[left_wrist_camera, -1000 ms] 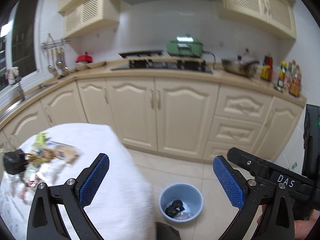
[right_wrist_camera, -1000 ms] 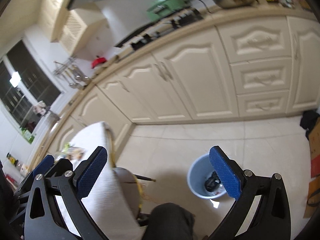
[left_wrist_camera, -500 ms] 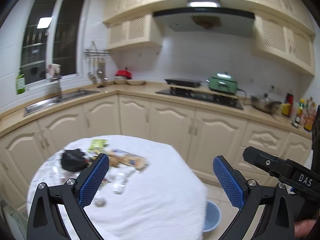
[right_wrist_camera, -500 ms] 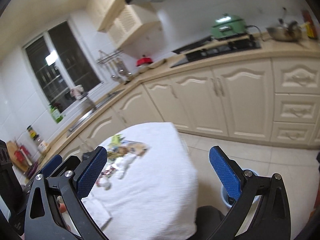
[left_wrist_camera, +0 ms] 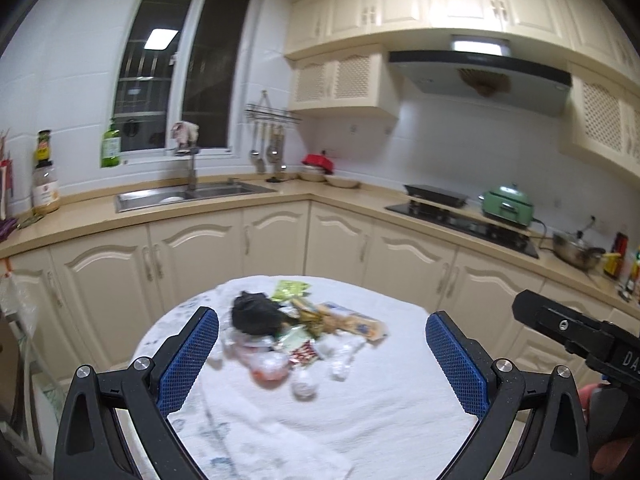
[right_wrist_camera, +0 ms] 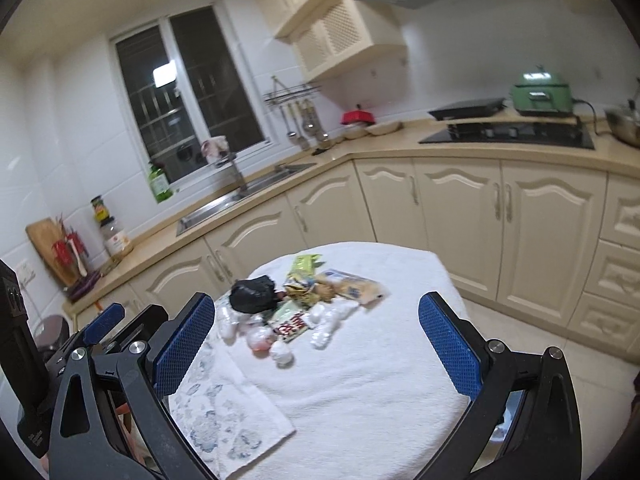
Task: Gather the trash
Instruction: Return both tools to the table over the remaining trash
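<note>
Trash pile (left_wrist_camera: 298, 330) sits mid-table (left_wrist_camera: 400, 400), bare cloth to every edge.

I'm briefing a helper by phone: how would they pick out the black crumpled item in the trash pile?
Find the round table under a white cloth. The trash pile sits on its far half; the black crumpled bag is at the pile's left end, the only dark piece among pale wrappers.

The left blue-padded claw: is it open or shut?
Open. The left gripper has its blue pads spread wide, with nothing between them but the white-clothed table.

Cream cabinets (left_wrist_camera: 276, 240), dark window (left_wrist_camera: 180, 72), white walls (left_wrist_camera: 460, 148)
</note>
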Demonstrator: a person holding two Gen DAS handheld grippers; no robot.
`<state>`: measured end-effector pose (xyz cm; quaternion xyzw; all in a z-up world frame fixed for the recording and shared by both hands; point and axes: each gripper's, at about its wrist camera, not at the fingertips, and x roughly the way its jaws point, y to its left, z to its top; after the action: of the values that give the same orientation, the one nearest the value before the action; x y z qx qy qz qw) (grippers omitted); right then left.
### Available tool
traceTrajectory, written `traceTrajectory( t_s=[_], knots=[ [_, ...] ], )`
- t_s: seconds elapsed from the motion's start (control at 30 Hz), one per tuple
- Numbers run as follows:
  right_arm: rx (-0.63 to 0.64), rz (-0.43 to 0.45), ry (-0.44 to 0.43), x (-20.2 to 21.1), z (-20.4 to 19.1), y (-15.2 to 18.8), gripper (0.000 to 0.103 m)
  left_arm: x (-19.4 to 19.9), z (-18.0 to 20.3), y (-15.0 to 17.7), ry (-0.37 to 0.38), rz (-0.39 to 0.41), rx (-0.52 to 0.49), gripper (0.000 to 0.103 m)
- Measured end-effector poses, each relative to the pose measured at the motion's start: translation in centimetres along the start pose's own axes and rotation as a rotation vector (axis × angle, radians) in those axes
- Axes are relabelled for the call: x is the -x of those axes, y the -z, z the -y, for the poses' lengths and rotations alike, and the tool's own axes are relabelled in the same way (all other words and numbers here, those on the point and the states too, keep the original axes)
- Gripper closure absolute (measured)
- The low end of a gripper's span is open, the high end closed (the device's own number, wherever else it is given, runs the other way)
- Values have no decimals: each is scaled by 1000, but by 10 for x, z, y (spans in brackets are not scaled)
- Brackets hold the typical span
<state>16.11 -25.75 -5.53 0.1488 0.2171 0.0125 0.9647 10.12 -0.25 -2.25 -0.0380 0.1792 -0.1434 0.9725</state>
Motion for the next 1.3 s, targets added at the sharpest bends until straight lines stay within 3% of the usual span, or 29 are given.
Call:
traceTrajectory(
  t_s=[0.23, 0.5, 0.93, 1.07, 1.3],
  knots=[
    [41, -20, -24, -14, -22, 7, 0, 9, -16, 1, -60, -12, 39, 1],
    [108, -48, 1, -40, -34, 20, 0, -17, -31, -3, -108, -55, 67, 1],
    [176, -235, 80, -132, -6, 51, 0, -115, -66, 8, -132, -181, 64, 1],
    [171, -299, 111, -159, 8, 63, 0, -147, -58, 12, -98, -228, 44, 1],
    [132, -336, 172, -180, 39, 68, 0, -213, -38, 8, -29, -315, 18, 1]
  ],
)
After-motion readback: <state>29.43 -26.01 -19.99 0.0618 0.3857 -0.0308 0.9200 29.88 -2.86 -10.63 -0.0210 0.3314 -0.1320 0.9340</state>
